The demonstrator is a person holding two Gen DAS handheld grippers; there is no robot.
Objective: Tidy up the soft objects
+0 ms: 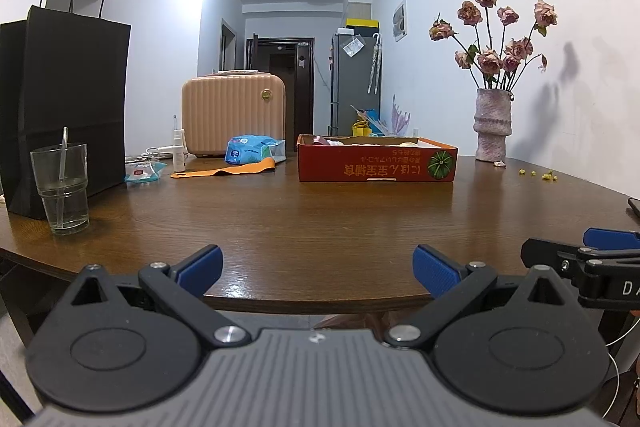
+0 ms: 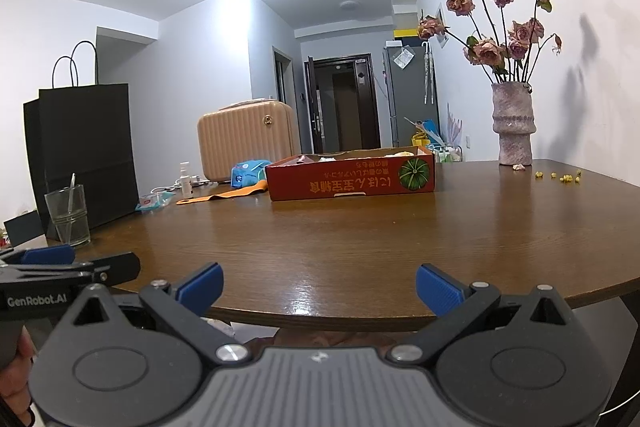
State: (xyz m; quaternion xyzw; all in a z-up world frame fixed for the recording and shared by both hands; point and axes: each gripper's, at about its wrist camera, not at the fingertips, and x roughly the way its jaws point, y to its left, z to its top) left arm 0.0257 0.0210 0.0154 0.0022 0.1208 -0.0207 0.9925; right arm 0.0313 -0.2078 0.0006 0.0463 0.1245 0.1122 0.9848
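The cardboard box (image 1: 376, 163) was red-orange with yellow lettering and a green pumpkin print; the ribbed suitcase (image 1: 234, 115) peach; the paper bag (image 1: 64, 107) black; the tabletop (image 1: 320, 219) glossy brown.

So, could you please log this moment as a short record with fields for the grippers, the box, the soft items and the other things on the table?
left gripper: open, empty, at the near table edge
right gripper: open, empty, beside the left one
table: brown wood
red cardboard box: far centre, open top, contents mostly hidden
blue soft pack: left of box, in front of beige case
orange strip: flat, by the pack
glass: left, near black paper bag
vase of dried roses: right of box
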